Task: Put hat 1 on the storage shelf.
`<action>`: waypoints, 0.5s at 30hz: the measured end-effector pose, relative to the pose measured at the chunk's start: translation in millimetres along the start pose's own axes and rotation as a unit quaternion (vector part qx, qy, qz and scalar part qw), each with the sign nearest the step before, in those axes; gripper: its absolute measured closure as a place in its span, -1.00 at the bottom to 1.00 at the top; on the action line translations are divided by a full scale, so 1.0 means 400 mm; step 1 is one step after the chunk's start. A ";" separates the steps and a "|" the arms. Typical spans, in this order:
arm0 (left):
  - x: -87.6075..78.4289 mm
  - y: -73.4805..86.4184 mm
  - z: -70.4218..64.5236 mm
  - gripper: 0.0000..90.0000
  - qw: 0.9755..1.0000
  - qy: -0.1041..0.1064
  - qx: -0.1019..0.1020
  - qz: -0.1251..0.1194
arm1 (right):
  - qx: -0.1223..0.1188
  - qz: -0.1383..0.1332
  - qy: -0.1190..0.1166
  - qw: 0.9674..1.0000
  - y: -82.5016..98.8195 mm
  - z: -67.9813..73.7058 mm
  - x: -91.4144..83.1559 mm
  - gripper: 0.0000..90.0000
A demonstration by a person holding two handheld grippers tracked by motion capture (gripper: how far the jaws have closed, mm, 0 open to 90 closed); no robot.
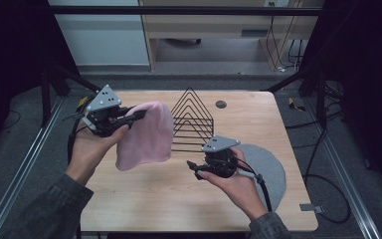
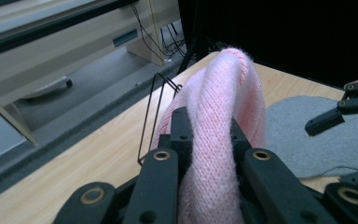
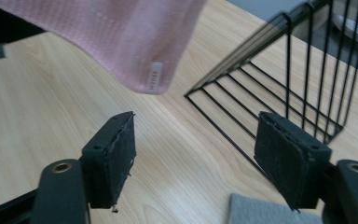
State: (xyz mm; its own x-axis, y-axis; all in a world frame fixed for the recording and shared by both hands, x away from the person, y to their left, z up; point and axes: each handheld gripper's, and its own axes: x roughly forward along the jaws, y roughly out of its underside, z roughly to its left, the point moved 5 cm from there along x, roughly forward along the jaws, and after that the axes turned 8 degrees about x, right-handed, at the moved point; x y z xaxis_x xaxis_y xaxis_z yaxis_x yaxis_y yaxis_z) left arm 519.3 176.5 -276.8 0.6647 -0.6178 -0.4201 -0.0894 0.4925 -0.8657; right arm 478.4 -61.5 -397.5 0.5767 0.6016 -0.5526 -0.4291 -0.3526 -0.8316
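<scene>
A pink knitted cloth (image 1: 146,135) hangs above the wooden table (image 1: 144,199), held up at its upper left edge by my left gripper (image 1: 138,115), which is shut on it. In the left gripper view the pink cloth (image 2: 223,116) is bunched between the black jaws. Its lower corner with a small white label (image 3: 154,77) hangs above the table in the right gripper view. My right gripper (image 1: 193,168) is low over the table, right of the cloth, open with nothing between its pads (image 3: 114,156).
A black wire rack (image 1: 193,119) of triangular dividers stands on the table behind the right gripper. A grey round felt mat (image 1: 271,167) lies at the table's right edge. A small round hole cover (image 1: 221,104) sits near the far edge.
</scene>
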 end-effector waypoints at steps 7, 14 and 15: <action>-0.016 -0.059 0.008 0.77 1.000 0.003 0.000 -0.022 | -0.007 -0.009 -0.032 0.999 -0.049 0.027 0.014 -0.22; -0.038 -0.118 0.007 0.77 0.999 0.010 0.003 -0.044 | -0.005 -0.013 -0.047 0.999 -0.083 0.039 0.041 -0.21; -0.044 -0.133 0.004 0.77 0.999 0.011 0.008 -0.049 | -0.001 -0.018 -0.055 0.998 -0.100 0.041 0.048 -0.21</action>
State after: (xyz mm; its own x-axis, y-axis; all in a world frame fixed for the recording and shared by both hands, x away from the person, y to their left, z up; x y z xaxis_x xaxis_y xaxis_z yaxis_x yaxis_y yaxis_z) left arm 513.4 162.2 -222.8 0.6538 -0.6766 -0.3387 -0.0122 0.4382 -0.8988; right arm 495.1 -24.1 -373.9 0.5121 0.6885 -0.5136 -0.4077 -0.3316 -0.8508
